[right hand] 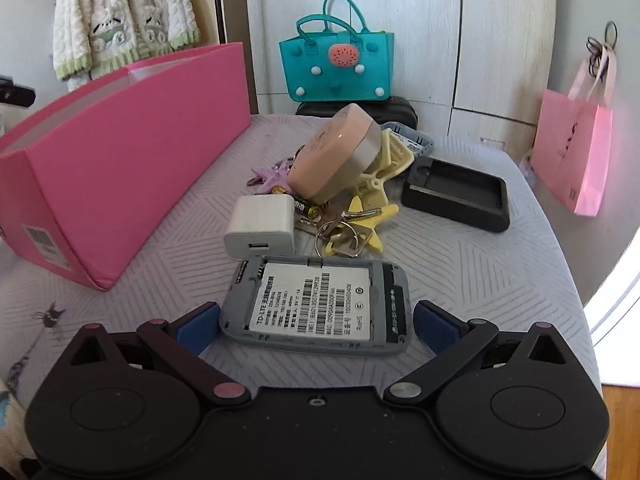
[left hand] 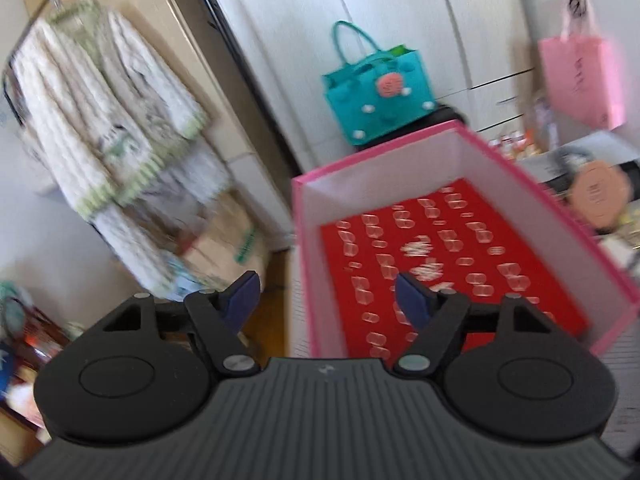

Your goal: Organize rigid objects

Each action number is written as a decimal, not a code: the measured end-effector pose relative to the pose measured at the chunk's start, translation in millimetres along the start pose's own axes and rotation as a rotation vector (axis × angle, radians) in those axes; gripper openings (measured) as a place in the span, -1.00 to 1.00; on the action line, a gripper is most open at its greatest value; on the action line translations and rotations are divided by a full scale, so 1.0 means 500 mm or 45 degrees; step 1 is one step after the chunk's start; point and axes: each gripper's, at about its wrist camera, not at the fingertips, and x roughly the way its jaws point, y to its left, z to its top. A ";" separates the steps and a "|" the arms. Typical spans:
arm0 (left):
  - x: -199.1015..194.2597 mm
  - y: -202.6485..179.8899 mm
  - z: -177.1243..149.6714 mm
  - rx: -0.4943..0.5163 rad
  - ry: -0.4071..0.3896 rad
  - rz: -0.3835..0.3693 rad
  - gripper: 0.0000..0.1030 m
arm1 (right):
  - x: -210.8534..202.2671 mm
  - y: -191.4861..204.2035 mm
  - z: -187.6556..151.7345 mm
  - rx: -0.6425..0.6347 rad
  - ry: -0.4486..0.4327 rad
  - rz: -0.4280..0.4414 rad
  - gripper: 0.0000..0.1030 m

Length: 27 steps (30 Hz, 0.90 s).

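Item: right gripper (right hand: 316, 322). Jaws spread wide, one on each side of the near end of the grey pocket router (right hand: 316, 308); the pads appear clear of its sides, nothing pinched.

Item: grey pocket router. Lies flat, back cover off, label up, near the front edge of the bed (right hand: 460, 248).
Risk: it is low and flat; a closure set too high would likely slide over the rim, and an uneven one could twist it into the white charger cube (right hand: 262, 226) just behind it.

Item: clutter behind. Batteries (right hand: 306, 206), keys on a ring (right hand: 338, 236), a yellow star (right hand: 370, 224), a peach round case (right hand: 334, 158) leaning on the heap, a black tray (right hand: 458, 190) toward the right edge.
Risk: the leaning case may topple if the pile is nudged.

Item: left gripper (left hand: 328, 296). Jaws apart, empty, held above the near-left corner of the pink box (left hand: 520, 168).

Item: pink box. Open, red-lined, apparently empty, toward the left edge of the bed.
Risk: this view is blurred; a low pass could catch the box wall and shift it.
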 end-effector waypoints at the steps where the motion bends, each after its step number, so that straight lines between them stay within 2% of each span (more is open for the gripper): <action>1: 0.010 0.000 0.002 0.002 0.001 0.007 0.42 | 0.002 -0.001 0.002 0.007 -0.003 0.003 1.00; 2: 0.022 0.006 0.006 -0.007 0.012 0.003 0.39 | 0.005 -0.001 0.003 0.013 -0.008 -0.005 1.00; 4: 0.051 0.022 0.014 -0.039 0.060 -0.021 0.04 | 0.008 -0.003 0.006 0.022 -0.006 -0.012 1.00; 5: 0.066 0.030 0.019 -0.046 0.087 -0.042 -0.05 | 0.010 -0.003 0.008 0.021 -0.004 -0.012 1.00; 7: 0.094 0.049 0.026 -0.083 0.139 -0.090 -0.47 | 0.014 -0.005 0.015 0.016 0.008 -0.008 1.00; 10: 0.135 0.073 0.027 -0.149 0.199 -0.130 -0.57 | 0.014 -0.010 0.022 0.002 0.030 0.013 0.98; 12: 0.155 0.078 0.021 -0.158 0.200 -0.086 -0.56 | 0.011 -0.017 0.025 0.015 0.040 0.036 0.98; 16: 0.187 0.089 0.014 -0.206 0.241 -0.142 -0.58 | 0.005 -0.023 0.026 0.024 0.051 0.045 0.98; 17: 0.194 0.087 0.012 -0.198 0.247 -0.144 -0.58 | 0.004 -0.023 0.026 0.022 0.050 0.038 0.98; 19: 0.205 0.081 0.009 -0.175 0.254 -0.166 -0.82 | 0.002 -0.025 0.026 0.023 0.051 0.034 0.98; 20: 0.207 0.077 0.008 -0.169 0.255 -0.183 -0.87 | 0.002 -0.027 0.026 0.027 0.049 0.031 0.98; 27: 0.186 0.054 0.009 -0.074 0.168 -0.127 -0.87 | -0.002 -0.038 0.025 0.037 0.043 0.034 0.98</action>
